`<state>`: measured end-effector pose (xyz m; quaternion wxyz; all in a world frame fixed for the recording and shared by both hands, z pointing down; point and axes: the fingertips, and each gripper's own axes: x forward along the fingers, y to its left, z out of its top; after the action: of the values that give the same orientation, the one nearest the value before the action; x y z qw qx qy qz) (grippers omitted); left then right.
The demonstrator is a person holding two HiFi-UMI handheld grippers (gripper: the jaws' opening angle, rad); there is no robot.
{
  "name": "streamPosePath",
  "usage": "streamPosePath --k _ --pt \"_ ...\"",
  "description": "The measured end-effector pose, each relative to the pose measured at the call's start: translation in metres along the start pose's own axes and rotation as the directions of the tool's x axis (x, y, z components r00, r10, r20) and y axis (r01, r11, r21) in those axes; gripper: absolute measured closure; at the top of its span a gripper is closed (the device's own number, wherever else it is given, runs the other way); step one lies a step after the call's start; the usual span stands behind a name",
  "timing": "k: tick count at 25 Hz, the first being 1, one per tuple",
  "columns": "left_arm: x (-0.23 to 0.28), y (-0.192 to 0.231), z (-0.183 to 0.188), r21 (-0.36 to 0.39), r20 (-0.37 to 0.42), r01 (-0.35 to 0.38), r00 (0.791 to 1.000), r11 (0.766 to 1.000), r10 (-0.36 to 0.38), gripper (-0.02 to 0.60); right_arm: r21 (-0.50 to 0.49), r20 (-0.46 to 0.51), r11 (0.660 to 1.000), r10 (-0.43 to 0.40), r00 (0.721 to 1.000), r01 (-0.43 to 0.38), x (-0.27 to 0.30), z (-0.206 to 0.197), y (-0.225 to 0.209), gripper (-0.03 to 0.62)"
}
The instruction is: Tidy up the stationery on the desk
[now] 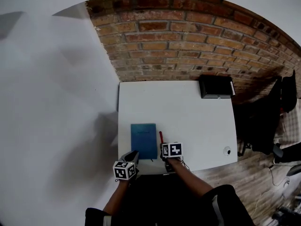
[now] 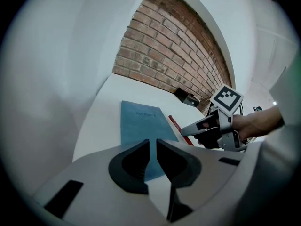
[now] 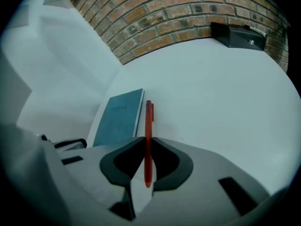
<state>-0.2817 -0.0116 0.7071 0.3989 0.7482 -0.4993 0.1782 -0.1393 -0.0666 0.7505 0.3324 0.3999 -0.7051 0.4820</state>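
A blue notebook (image 1: 143, 139) (image 2: 141, 124) (image 3: 120, 117) lies flat near the front left of the white desk (image 1: 188, 117). Just to its right is a red pen (image 1: 161, 136) (image 3: 148, 121) (image 2: 176, 125), pointing away toward the brick wall. My right gripper (image 1: 163, 147) (image 3: 147, 142) (image 2: 194, 128) is shut on the pen's near end, low over the desk. My left gripper (image 1: 133, 154) (image 2: 153, 144) hovers over the notebook's near edge, its jaws nearly together with nothing between them.
A black box (image 1: 216, 86) (image 3: 237, 36) (image 2: 186, 97) sits at the desk's back right against the brick wall. A small round thing (image 1: 227, 150) lies near the front right corner. A white wall borders the desk's left side; dark chairs (image 1: 265, 121) stand to the right.
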Motion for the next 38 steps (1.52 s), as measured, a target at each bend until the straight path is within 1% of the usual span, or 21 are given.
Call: streamPosePath --k 7,13,17,22,29,34,38 --pt "-0.003 0.009 0.000 -0.017 0.001 -0.012 1.000 1.000 0.012 0.523 0.054 -0.025 0.998 0.017 1.000 -0.016 0.009 -0.001 0.009 0.530" --pt "-0.002 0.014 -0.002 -0.026 -0.006 -0.016 1.000 1.000 0.016 0.523 0.057 -0.036 0.998 0.021 0.999 -0.018 0.014 -0.003 0.016 0.530" --pt "0.000 0.015 -0.004 -0.032 -0.010 -0.014 1.000 0.999 0.014 0.523 0.097 -0.036 0.995 0.031 0.999 -0.028 0.016 -0.002 0.016 0.530" --pt "0.002 0.014 -0.007 -0.036 -0.015 -0.013 1.000 0.999 0.012 0.523 0.170 -0.049 0.983 0.075 0.996 -0.066 0.017 -0.004 0.017 0.530" --pt "0.004 0.011 -0.006 -0.034 -0.019 -0.009 1.000 0.999 0.009 0.523 0.184 -0.028 0.975 0.132 0.991 -0.124 0.015 -0.001 0.018 0.528" --pt "0.006 0.012 -0.006 -0.035 -0.021 -0.008 1.000 0.999 0.007 0.523 0.194 -0.002 0.972 0.134 0.991 -0.131 0.013 0.007 0.015 0.528" --pt "0.006 0.012 -0.008 -0.036 -0.026 -0.011 1.000 0.999 0.010 0.523 0.192 -0.017 0.972 0.143 0.990 -0.137 0.015 0.007 0.015 0.528"
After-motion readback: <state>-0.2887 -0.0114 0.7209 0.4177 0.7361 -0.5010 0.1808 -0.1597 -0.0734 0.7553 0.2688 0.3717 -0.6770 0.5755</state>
